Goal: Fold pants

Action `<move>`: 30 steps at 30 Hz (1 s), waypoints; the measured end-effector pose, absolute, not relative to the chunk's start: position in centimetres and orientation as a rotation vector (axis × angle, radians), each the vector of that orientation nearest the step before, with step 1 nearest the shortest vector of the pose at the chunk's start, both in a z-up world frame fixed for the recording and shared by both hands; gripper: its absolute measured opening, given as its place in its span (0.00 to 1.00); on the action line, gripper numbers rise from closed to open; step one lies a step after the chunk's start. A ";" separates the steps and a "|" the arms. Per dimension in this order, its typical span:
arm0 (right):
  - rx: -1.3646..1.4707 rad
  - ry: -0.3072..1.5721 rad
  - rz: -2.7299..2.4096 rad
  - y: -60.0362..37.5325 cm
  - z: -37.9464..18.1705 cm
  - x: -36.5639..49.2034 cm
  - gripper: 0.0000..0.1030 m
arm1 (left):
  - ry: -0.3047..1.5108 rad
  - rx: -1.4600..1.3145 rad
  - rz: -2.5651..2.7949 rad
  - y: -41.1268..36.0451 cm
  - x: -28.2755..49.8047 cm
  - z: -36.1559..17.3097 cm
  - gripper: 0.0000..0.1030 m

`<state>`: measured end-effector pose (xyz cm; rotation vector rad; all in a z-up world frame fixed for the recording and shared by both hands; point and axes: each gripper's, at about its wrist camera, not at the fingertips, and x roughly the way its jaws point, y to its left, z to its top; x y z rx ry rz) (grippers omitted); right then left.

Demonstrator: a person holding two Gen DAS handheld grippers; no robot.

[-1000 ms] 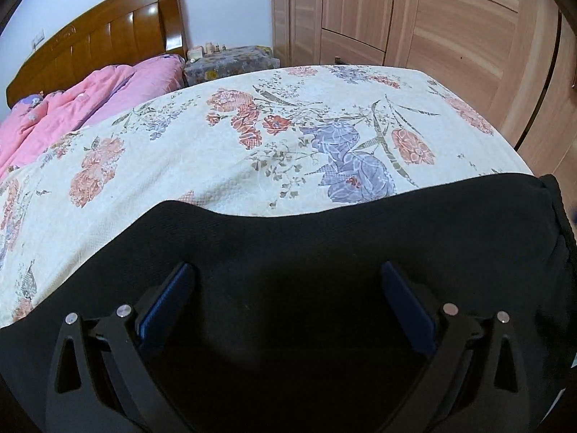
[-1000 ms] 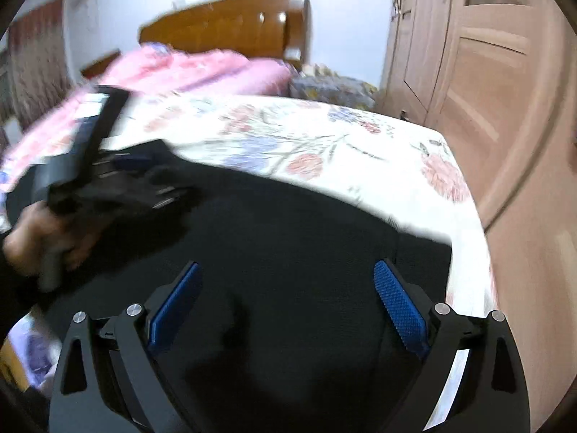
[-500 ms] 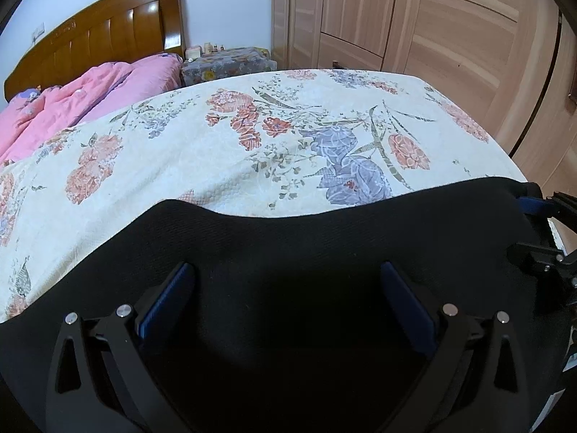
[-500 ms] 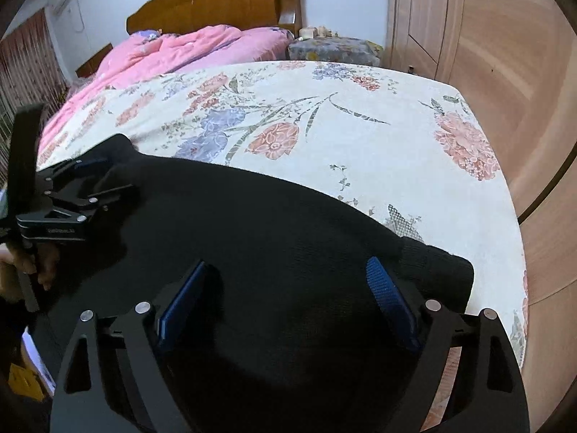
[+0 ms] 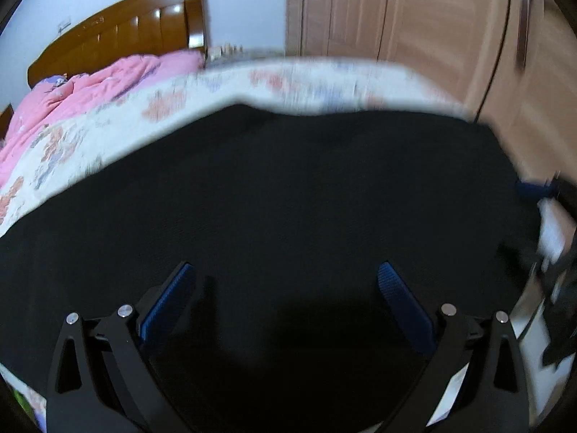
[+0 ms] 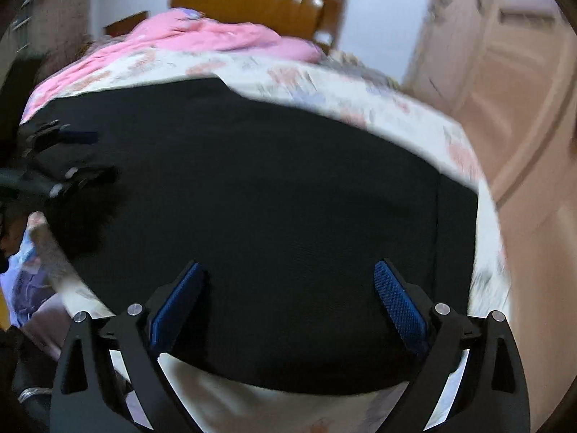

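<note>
The black pants (image 5: pixel 288 198) lie flat across the near end of the floral bed sheet (image 5: pixel 108 133). They fill most of the right wrist view too (image 6: pixel 270 198). My left gripper (image 5: pixel 286 281) is open just above the pants, nothing between its blue pads (image 5: pixel 169 303). My right gripper (image 6: pixel 288 281) is open over the pants near their front edge, also empty. The left gripper shows at the left of the right wrist view (image 6: pixel 61 166), and the right gripper at the right edge of the left wrist view (image 5: pixel 555 288). Both views are motion-blurred.
A pink quilt (image 5: pixel 90 86) lies by the wooden headboard (image 5: pixel 119 32) at the far end. Wooden wardrobe doors (image 5: pixel 414 25) stand close along the bed's right side. The bed's front edge (image 6: pixel 288 407) shows below the pants.
Both cameras have swung and tilted, blurring the views. The pants now cover more of the left wrist view, and their front edge has come into sight in the right wrist view. Both grippers stay open.
</note>
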<state>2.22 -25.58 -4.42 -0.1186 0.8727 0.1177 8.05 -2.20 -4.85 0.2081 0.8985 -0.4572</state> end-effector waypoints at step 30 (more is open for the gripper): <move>-0.292 0.734 0.647 6.7 -0.3 11.1 0.89 | 0.695 -0.447 0.260 38.1 2.1 -3.3 0.98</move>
